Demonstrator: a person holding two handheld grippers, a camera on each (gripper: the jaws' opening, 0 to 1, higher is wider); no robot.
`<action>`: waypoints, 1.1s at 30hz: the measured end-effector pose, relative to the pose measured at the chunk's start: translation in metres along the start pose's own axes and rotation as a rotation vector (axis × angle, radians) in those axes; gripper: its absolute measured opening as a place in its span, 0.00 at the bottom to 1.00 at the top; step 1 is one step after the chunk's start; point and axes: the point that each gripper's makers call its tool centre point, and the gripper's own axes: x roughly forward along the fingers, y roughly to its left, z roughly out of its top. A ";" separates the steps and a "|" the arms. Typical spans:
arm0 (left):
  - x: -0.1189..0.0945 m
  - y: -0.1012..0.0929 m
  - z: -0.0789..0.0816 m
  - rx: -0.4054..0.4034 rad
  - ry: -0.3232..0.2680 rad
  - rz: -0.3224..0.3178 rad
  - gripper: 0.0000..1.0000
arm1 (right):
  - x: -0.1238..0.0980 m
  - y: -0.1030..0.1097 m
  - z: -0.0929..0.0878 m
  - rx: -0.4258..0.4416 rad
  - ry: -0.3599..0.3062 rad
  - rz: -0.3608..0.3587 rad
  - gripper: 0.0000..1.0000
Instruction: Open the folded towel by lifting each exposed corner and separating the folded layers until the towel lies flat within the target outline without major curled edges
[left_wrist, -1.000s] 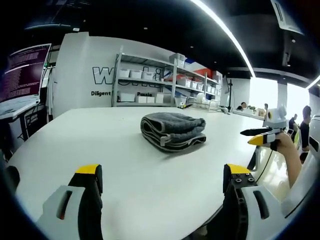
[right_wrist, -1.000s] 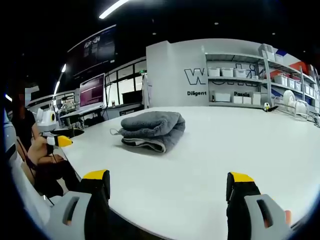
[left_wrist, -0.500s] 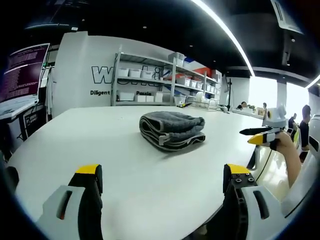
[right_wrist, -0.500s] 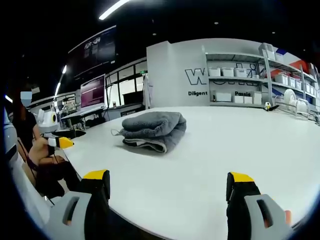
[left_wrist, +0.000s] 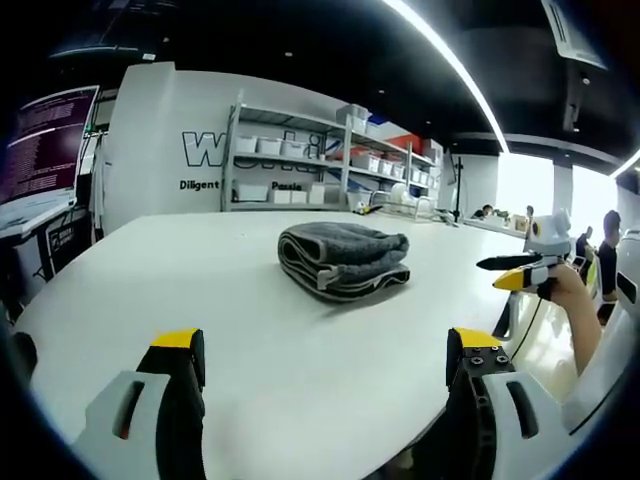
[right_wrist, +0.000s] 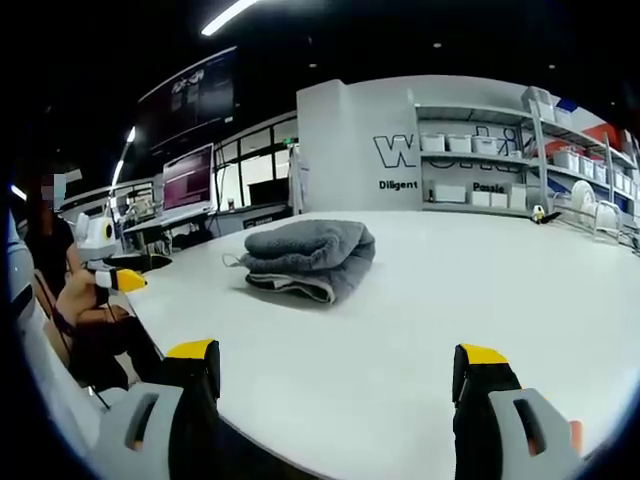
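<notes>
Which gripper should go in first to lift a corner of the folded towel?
Probably the left gripper: the gray towel's layered edges face it. The right gripper faces mostly rounded folds. Both are open, off the towel.

A lab or open workroom: a large white table (left_wrist: 250, 330), metal shelving (left_wrist: 330, 165) stacked with white bins, wall lettering (right_wrist: 425, 152), monitors (right_wrist: 186, 180) on desks, and strip ceiling lights (left_wrist: 450, 70).
</notes>
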 end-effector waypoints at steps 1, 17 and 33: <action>0.000 0.000 0.000 0.001 0.002 0.000 0.99 | 0.001 -0.001 0.001 -0.004 0.000 0.001 0.99; 0.003 0.000 0.001 0.007 0.002 0.001 0.99 | 0.035 0.002 0.032 -0.318 0.067 0.111 0.99; 0.002 -0.006 -0.008 0.006 0.018 -0.021 0.99 | 0.100 -0.017 0.074 -0.932 0.014 0.000 0.86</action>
